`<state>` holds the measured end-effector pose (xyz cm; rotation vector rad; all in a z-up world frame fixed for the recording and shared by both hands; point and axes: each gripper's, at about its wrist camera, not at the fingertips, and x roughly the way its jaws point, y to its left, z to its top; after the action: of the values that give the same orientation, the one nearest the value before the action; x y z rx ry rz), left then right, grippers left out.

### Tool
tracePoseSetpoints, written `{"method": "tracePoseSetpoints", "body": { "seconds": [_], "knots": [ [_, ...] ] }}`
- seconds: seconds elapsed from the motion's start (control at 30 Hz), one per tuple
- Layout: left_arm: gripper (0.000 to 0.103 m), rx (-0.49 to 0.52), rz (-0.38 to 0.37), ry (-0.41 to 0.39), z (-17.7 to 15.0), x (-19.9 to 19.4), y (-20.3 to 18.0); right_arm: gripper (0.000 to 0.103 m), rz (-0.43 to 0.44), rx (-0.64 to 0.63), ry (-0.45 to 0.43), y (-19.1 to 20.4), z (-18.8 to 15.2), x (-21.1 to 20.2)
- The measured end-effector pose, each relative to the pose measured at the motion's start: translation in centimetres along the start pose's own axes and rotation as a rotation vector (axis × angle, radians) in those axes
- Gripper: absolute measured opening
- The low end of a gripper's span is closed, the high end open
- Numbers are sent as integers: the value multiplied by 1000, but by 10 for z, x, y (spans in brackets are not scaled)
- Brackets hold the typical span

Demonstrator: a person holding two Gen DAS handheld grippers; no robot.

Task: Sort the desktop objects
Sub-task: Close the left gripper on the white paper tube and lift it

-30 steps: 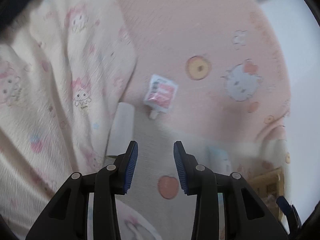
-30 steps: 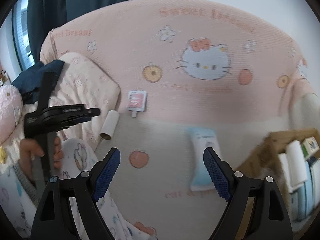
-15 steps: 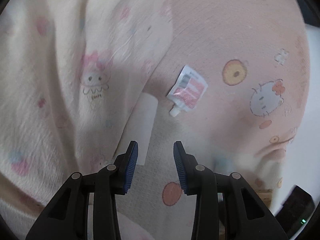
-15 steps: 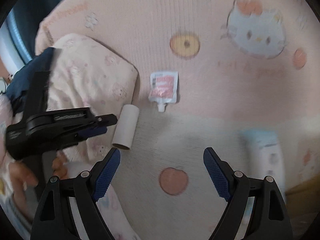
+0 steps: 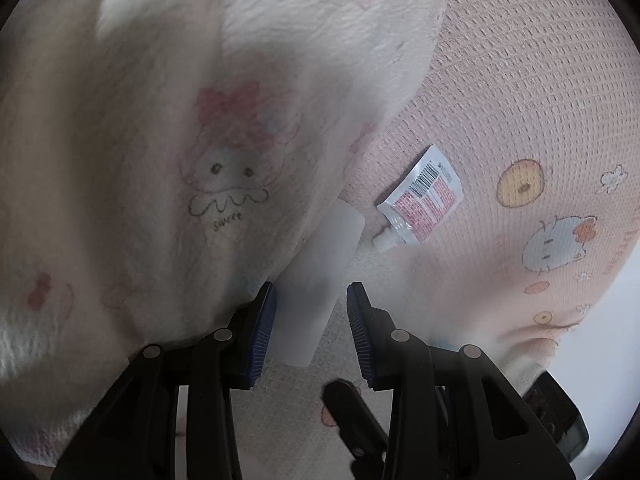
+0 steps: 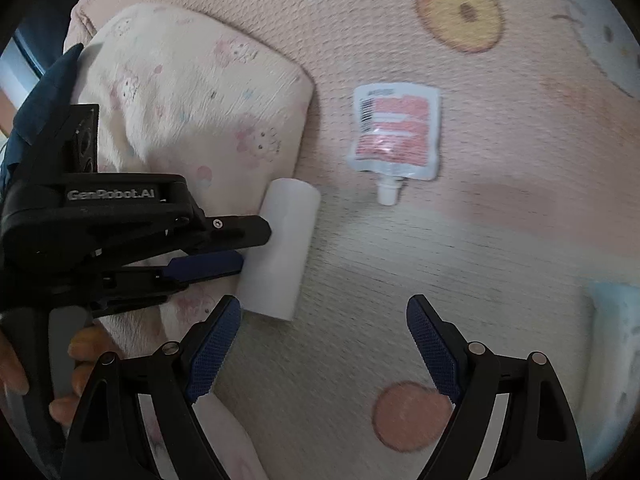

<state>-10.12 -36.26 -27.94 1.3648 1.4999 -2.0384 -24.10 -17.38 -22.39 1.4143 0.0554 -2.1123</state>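
Your left gripper [image 5: 311, 312] points down at the white paper roll [image 5: 320, 280], its fingers [image 5: 262, 320] parted on either side of the roll's near end; the pads do not press on it, so nothing is gripped. In the right wrist view the same left gripper [image 6: 244, 248] reaches in from the left, its tips at the roll's [image 6: 282, 252] side. The roll lies on the bed's pink cartoon-print sheet [image 6: 480, 240], right against the edge of the cream printed pillow [image 6: 192, 108].

Your right gripper [image 6: 324, 340] hangs over the sheet with its fingers [image 6: 214, 344] spread wide and nothing between them, the left one near the roll's lower end.

The red-and-white spout pouch [image 6: 396, 132] lies flat just beyond the roll, spout toward you, not touching it; the left wrist view shows the pouch [image 5: 424, 196] beside the roll's far end. A pale blue packet [image 6: 616, 320] sits blurred at the right edge; what it holds cannot be told.
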Motion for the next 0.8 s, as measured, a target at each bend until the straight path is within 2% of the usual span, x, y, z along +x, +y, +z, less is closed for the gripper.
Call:
{"method": "tracePoseSetpoints", "body": {
  "seconds": [0.27,0.4,0.5,0.8],
  "knots": [
    [40,10,-23,48,2,12,-6,81,67,17,39,-1,5,23],
    [40,5,-19,71,5,20,-8,60,85,24,79,-4,4,36],
    [40,16,-25,84,4,25,-12,45,127,63,62,-7,4,36],
    [30,68,-54,130,0,36,-25,43,121,108,54,-22,-1,27]
  ]
}}
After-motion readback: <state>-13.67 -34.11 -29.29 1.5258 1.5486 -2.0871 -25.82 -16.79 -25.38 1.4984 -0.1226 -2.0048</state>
